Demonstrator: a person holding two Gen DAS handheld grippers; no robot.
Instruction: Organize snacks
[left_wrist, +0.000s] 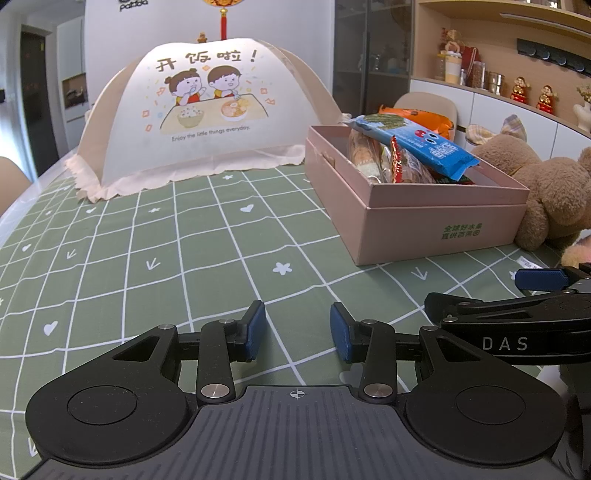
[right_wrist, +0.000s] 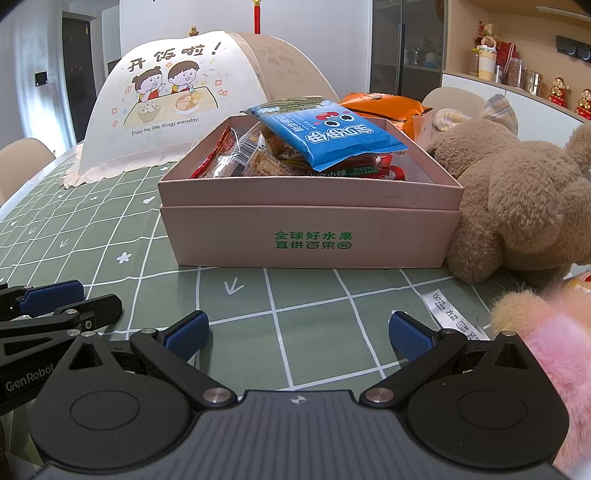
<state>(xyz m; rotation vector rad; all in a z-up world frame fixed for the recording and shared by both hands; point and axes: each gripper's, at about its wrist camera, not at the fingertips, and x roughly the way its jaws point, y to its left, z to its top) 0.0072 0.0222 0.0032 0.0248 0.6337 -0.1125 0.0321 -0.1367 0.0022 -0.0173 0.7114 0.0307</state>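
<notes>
Right wrist view puts the pink box (right_wrist: 310, 221) straight ahead of my right gripper (right_wrist: 297, 330), beyond the fingertips, with bare green cloth (right_wrist: 280, 295) between them. Those fingers are spread wide and hold nothing. My left gripper (left_wrist: 297, 330) is also released, its pads parted by a narrower gap over the cloth; from it the box (left_wrist: 424, 218) lies ahead and off to the right of the fingers.

Snacks fill the box. A blue pack (right_wrist: 328, 134) lies on top, tilted, one end poking over the far rim. Under it I see crinkly clear and red wrappers (right_wrist: 240, 158). An orange bag (right_wrist: 384, 107) sits just behind the box, outside it as far as I can tell. A brown plush (right_wrist: 517, 199) presses against the box to the right of my right fingers, and a pink one (right_wrist: 554, 354) touches that gripper's right side.

I judge the blue pack light, soft and slick, likely with brittle contents, so I would pinch its flat sealed edge near the rim, gently, not its puffy middle. The loose wrappers would slide and crumple; I'd take each by an end seam. The box looks stiff card, best left alone.
</notes>
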